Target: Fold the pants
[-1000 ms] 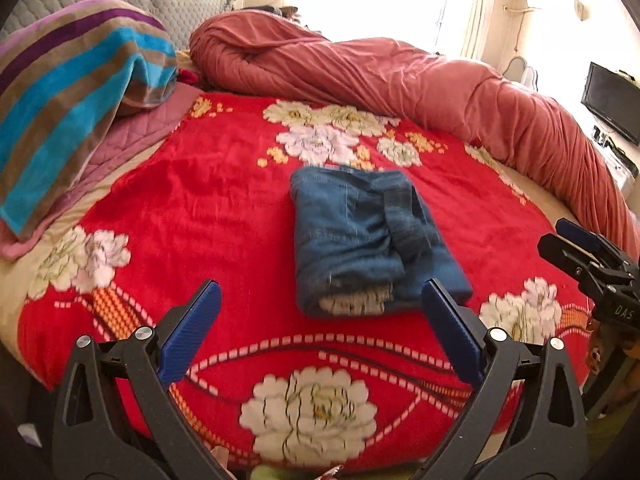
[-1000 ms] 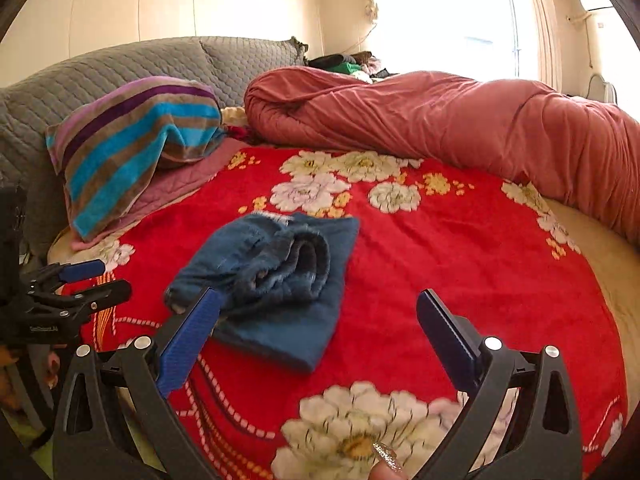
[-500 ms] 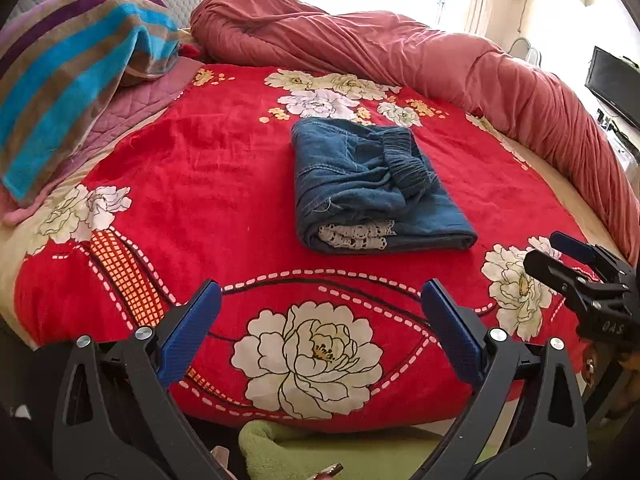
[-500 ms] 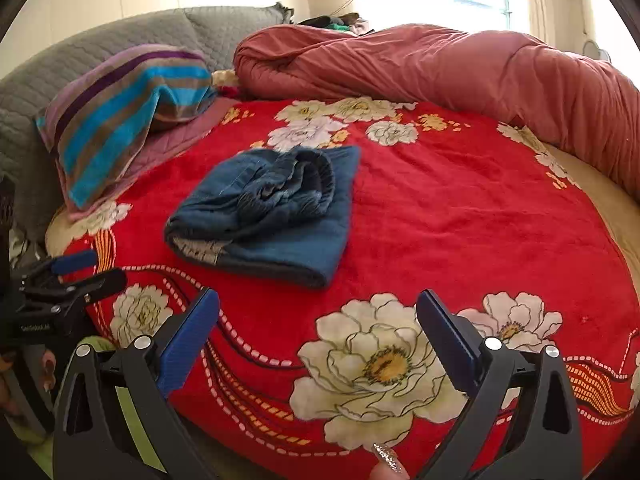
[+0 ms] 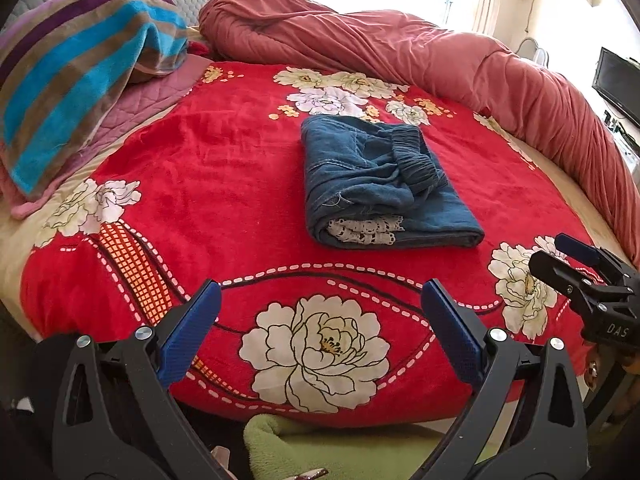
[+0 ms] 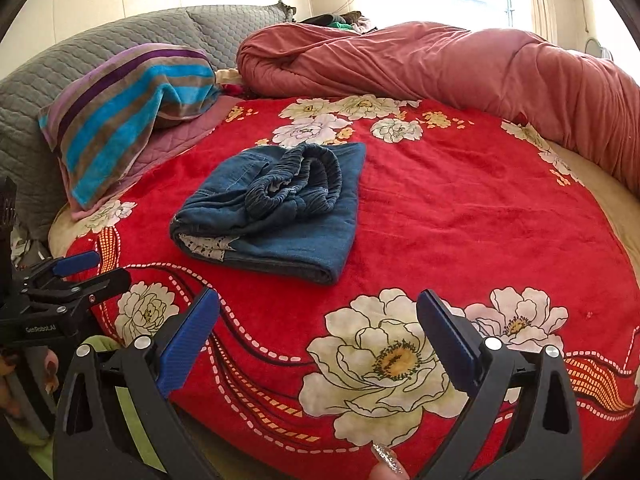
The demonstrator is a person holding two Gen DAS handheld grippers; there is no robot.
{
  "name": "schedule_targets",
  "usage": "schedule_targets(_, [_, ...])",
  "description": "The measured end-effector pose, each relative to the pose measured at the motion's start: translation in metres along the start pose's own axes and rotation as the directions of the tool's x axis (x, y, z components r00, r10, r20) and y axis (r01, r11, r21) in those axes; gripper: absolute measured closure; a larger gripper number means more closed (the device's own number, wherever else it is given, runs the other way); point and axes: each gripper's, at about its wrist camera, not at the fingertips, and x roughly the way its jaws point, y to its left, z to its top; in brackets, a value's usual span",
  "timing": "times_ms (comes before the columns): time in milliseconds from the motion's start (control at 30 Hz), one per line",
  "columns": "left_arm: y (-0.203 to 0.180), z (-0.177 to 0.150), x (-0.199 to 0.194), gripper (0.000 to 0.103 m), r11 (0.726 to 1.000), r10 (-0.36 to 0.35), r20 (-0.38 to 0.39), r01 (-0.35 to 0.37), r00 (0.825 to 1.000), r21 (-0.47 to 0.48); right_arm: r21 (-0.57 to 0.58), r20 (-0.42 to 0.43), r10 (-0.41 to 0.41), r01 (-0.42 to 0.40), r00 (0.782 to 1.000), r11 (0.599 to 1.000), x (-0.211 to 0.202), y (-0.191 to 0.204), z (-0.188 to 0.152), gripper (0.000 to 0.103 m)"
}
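Observation:
The blue denim pants (image 5: 376,184) lie folded into a compact bundle in the middle of the red flowered blanket (image 5: 224,184), elastic waistband on top and white lace trim at the near end. From the right wrist view the same pants (image 6: 280,208) sit left of centre. My left gripper (image 5: 320,320) hovers open near the bed's front edge, well short of the pants, with nothing between its blue pads. My right gripper (image 6: 318,328) is open too, empty, back from the bundle. Each gripper shows at the edge of the other's view.
A striped blue, brown and purple pillow (image 5: 76,76) rests on a pink quilted pad at the left. A rolled pink-red duvet (image 5: 400,52) runs along the far and right side. A grey quilted headboard (image 6: 100,52) stands behind. Green cloth (image 5: 320,448) lies below the bed edge.
Both grippers have pulled back and away from the folded pants toward the bed's front edge, still open. The pants stay in place on the blanket.

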Motion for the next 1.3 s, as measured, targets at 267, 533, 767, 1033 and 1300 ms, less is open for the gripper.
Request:
schedule_targets(267, [0.0002,-0.0009,-0.0019,0.010,1.000,0.001,0.003,-0.001,1.000,0.003,0.001,0.002,0.000,0.000,1.000,1.000,-0.0021,0.0005,-0.0012,0.005])
schedule_targets(533, [-0.0003,-0.0001,-0.0033,0.009,1.000,0.005,0.002,-0.005,1.000,0.001,0.004,0.000,-0.002,0.002,1.000,1.000,-0.0038,-0.0015,-0.0019,0.005])
schedule_targets(767, [0.0004,-0.0003,-0.0036,0.009,1.000,0.009,0.002,-0.009,1.000,0.001,0.010,-0.002,-0.007,0.007,1.000,1.000,-0.0044,-0.0040,-0.0018,0.005])
schedule_targets(1033, [0.0019,-0.0004,-0.0051,0.009,1.000,0.009,0.005,-0.009,1.000,0.001,0.009,-0.003,-0.005,0.005,1.000,1.000,-0.0046,-0.0048,-0.0018,0.005])
schedule_targets(1300, [0.0038,-0.0005,-0.0069,0.009,1.000,0.013,0.005,-0.013,1.000,0.002,0.010,-0.003,-0.007,0.007,1.000,1.000,-0.0045,-0.0045,-0.0019,0.005])
